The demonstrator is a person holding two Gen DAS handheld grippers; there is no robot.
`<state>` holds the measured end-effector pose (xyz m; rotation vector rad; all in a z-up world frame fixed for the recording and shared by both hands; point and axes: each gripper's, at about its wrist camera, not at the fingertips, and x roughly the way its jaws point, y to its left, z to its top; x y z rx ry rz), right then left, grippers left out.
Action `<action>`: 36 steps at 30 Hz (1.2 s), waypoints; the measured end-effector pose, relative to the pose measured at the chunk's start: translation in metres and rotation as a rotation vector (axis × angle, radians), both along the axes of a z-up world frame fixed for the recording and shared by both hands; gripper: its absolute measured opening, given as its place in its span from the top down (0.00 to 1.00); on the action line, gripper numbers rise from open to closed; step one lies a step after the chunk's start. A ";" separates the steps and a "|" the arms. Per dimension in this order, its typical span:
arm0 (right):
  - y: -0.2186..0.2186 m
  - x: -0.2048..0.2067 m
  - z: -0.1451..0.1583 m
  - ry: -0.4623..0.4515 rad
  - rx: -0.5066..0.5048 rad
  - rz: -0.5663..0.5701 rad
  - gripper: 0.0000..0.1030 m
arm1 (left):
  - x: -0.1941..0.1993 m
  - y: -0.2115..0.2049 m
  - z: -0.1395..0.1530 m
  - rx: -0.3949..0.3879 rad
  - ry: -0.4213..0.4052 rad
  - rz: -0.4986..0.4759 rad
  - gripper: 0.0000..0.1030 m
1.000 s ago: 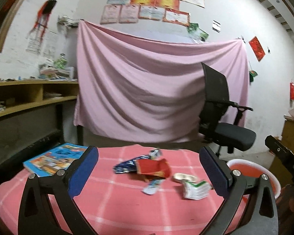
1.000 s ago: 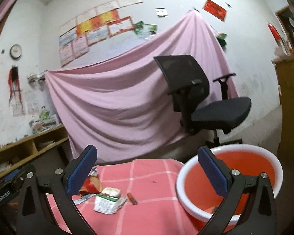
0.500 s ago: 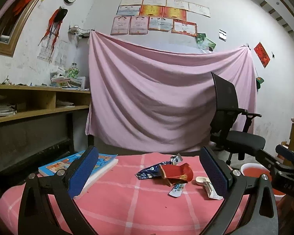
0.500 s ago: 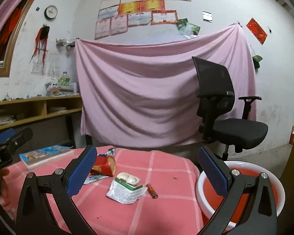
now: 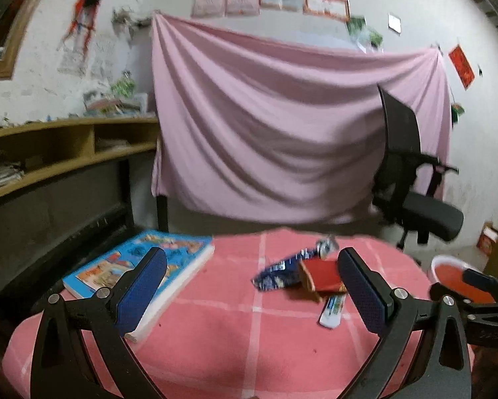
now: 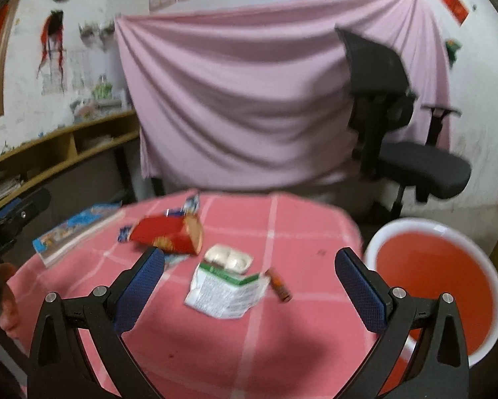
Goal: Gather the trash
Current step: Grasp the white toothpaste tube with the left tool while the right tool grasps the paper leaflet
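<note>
Trash lies on a table under a pink checked cloth point(image 5: 235, 339). A red snack box point(image 5: 320, 274) point(image 6: 169, 234) lies on its side beside a blue wrapper point(image 5: 278, 272). A small white sachet point(image 5: 330, 309) lies in front of the box. In the right wrist view a white and green packet point(image 6: 224, 291), a white blister tray point(image 6: 229, 259) and a small brown tube point(image 6: 278, 286) lie nearer. My left gripper point(image 5: 252, 292) is open above the table, empty. My right gripper point(image 6: 249, 291) is open, empty, above the packet.
A red basin with a white rim point(image 6: 435, 286) point(image 5: 454, 274) stands low beside the table on the right. A colourful book point(image 5: 139, 266) point(image 6: 72, 232) lies at the table's left. Behind are a black office chair point(image 6: 398, 126), a hanging pink sheet point(image 5: 282, 126) and wooden shelves point(image 5: 66, 156).
Both grippers have tilted down and moved in over the table, so the trash now appears larger and closer. Both stay open and empty.
</note>
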<state>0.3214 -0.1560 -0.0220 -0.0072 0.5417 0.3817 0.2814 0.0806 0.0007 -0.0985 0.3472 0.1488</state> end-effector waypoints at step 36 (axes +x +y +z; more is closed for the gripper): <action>-0.005 0.043 -0.039 0.326 -0.010 0.042 0.52 | 0.102 -0.057 -0.064 -0.056 0.517 -0.382 0.60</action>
